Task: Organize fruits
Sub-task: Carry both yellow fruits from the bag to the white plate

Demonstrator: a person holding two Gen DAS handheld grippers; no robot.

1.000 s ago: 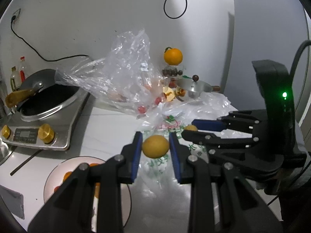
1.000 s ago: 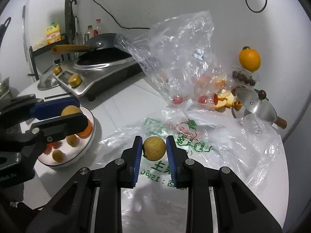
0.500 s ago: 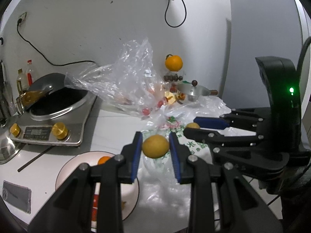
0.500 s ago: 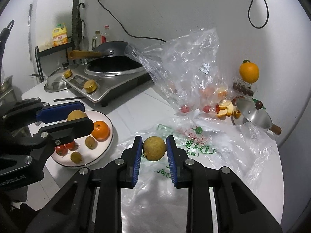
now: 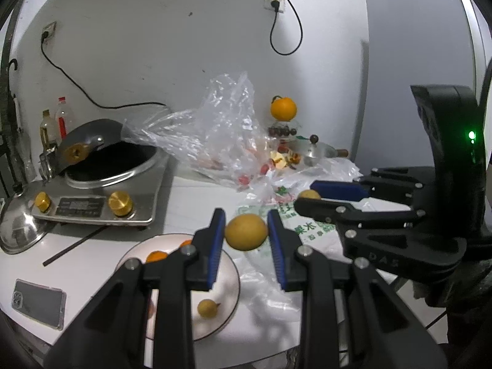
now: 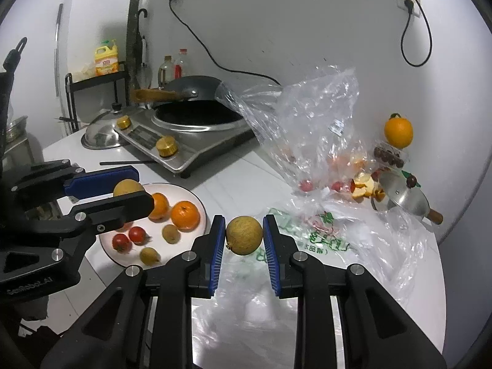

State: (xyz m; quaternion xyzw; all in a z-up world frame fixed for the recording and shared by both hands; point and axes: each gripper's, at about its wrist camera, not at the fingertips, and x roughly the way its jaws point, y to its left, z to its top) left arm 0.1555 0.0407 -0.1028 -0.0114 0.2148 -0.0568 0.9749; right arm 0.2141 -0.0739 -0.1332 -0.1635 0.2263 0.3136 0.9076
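Note:
My left gripper is shut on a round yellow fruit, held in the air above the right rim of a white plate. My right gripper is shut on a second yellow-green fruit, held above a printed plastic bag. The plate holds two oranges, two red tomatoes and small yellow fruits. The left gripper shows in the right wrist view over the plate. The right gripper shows in the left wrist view.
An induction cooker with a black wok stands at the back left, a steel lid beside it. A phone lies at the front left. A clear bag with fruit, an orange on a stand and a steel pot lid sit by the wall.
Both grippers have risen and drawn back from the bags, each still holding its fruit. More of the plate and table now shows. The left gripper hangs nearer the plate.

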